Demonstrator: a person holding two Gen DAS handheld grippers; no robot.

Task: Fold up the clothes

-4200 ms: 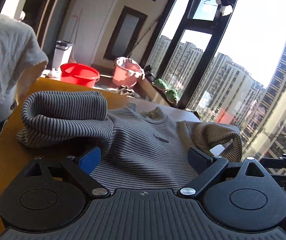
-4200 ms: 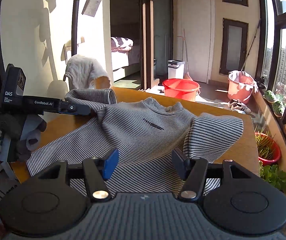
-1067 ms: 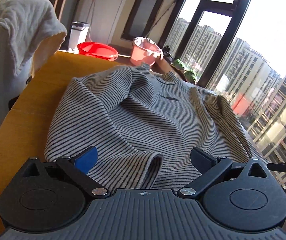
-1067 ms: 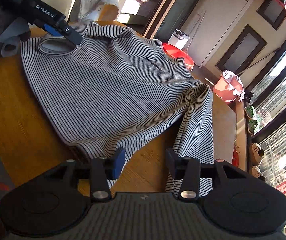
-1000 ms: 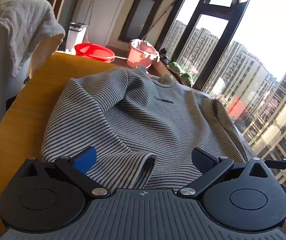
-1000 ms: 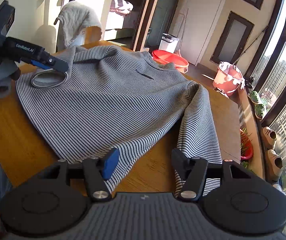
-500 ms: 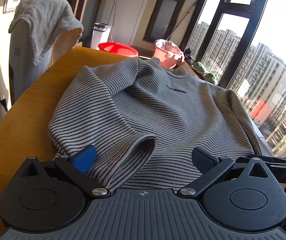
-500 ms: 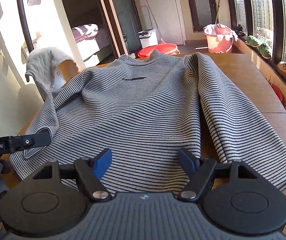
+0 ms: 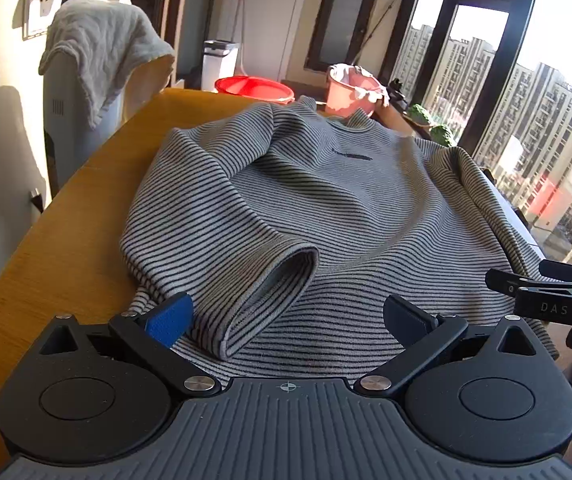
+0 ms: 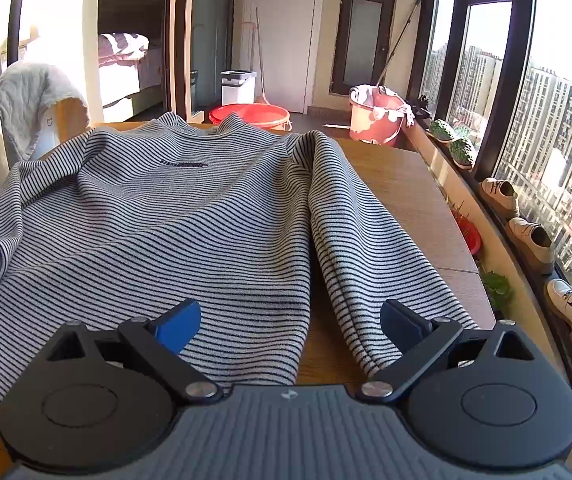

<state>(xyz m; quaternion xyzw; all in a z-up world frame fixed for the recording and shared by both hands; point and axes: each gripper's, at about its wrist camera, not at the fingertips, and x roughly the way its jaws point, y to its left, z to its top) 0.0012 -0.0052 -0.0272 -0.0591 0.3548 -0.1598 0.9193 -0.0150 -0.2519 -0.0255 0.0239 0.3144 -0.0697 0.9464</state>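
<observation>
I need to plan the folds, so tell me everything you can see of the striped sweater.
The sweater is grey knit with thin dark stripes, a raised collar and a small dark chest label. It lies face up, spread but rumpled, on the wooden table. One sleeve runs straight down beside the body; the other sleeve is bent across the front, its cuff gaping. Neither gripper grips it.

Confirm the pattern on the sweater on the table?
Grey with thin dark horizontal stripes on the sweater, clearest in the right wrist view.
</observation>
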